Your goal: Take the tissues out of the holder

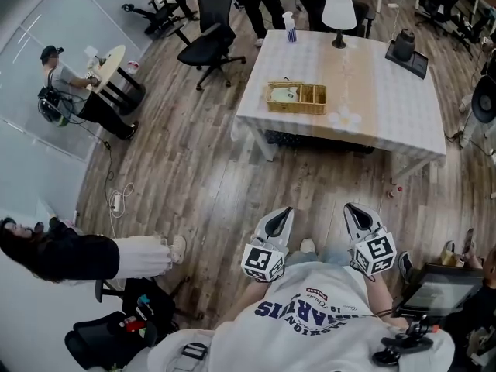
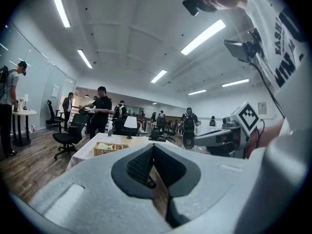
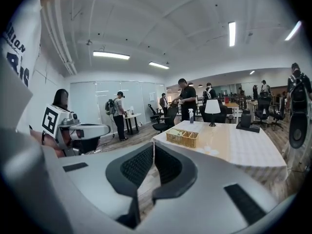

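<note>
A shallow woven straw holder (image 1: 297,98) with several compartments stood on the white-covered rectangular table (image 1: 403,107), near the table's front edge and toward its left end. The pale tissues (image 1: 284,94) lay in the holder's left compartment; what the smaller compartments held could not be made out. At the table's far edge stood a small lamp with a white shade (image 1: 339,12), with a clear spray bottle with a blue head (image 1: 291,28) to the left of it near the far left corner, and a black device (image 1: 404,46) toward the far right corner.

The left gripper (image 1: 285,211) and the right gripper (image 1: 353,208) were both well short of the table's front edge, over the brown wooden plank floor (image 1: 194,169). Each had its jaws closed together with nothing between them. A black office chair (image 1: 211,49) stood beyond the table's left end.
</note>
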The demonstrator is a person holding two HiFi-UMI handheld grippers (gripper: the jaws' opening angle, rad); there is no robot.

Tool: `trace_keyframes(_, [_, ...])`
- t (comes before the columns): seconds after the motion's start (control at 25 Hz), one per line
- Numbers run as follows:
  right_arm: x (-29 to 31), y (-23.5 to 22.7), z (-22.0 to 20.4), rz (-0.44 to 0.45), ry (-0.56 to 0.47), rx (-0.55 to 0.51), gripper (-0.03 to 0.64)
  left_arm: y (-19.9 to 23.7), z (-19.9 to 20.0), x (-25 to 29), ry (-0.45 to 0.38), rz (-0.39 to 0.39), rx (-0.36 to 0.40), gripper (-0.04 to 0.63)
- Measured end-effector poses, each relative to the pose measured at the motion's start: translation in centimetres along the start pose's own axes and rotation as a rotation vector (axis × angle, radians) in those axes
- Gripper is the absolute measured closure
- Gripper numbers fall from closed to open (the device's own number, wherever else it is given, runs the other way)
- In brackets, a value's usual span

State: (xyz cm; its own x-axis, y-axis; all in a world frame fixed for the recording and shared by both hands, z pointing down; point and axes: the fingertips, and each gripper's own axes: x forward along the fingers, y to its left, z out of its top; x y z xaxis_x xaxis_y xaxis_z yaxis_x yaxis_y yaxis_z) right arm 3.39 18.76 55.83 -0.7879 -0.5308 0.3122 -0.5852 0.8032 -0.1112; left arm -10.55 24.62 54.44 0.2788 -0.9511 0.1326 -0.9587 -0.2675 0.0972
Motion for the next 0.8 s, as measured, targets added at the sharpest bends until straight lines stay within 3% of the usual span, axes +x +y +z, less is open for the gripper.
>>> trace_keyframes(0.44, [3.5, -1.7, 1.5, -0.020, -0.005, 0.012, 0.607, 2.8, 0.6, 2.4, 0.001, -0.003, 0.023, 0.589])
trace_keyframes(0.8, [8.8, -4.8, 3.4, 0.014, -0.015, 0.005, 0.607, 6.3, 0.5, 6.5, 0.013, 0.025, 0.027, 0.589])
